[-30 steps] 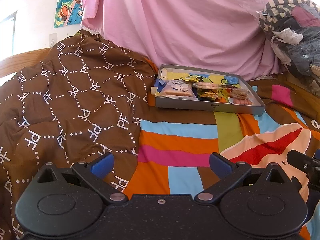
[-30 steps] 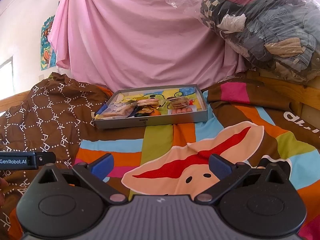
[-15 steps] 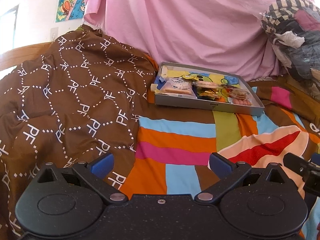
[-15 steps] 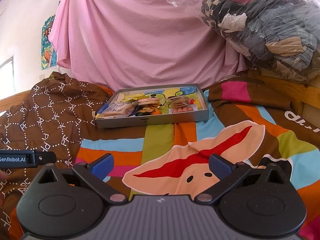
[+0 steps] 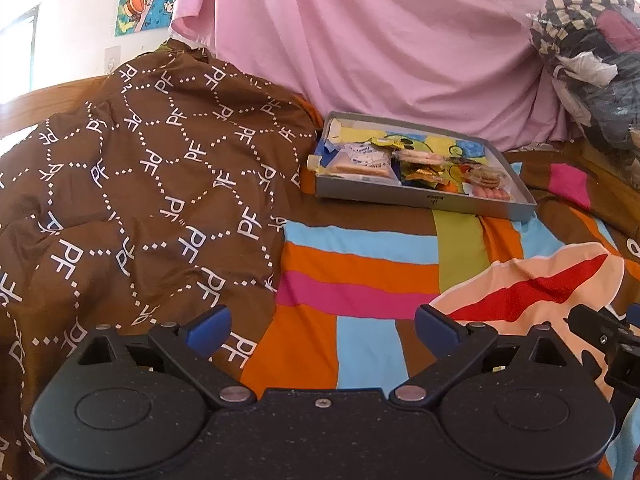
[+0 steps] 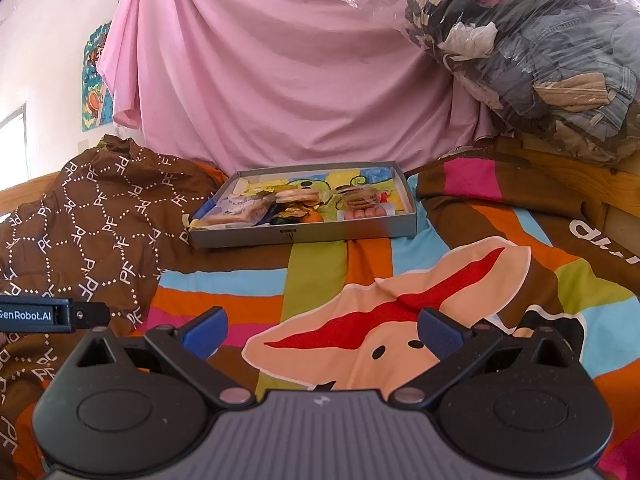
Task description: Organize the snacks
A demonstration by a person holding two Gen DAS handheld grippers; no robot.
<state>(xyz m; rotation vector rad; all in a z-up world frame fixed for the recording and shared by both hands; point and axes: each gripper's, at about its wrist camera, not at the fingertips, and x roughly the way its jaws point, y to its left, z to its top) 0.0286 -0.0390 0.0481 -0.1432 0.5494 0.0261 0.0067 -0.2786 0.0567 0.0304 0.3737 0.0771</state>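
Snacks (image 6: 304, 204) lie in a shallow grey box (image 6: 304, 234) on the striped bedspread (image 6: 320, 280), far ahead of both grippers, in front of a pink sheet (image 6: 280, 80). Left gripper (image 5: 322, 326) and right gripper (image 6: 322, 326) hover low over the bed, fingers (image 6: 204, 328) spread wide and empty. A brown patterned blanket (image 5: 140, 200) is heaped left of the box.

striped bed (image 6: 224, 280), grey snack tray (image 6: 304, 234) (brown blanket (image 6: 100, 216) beside)
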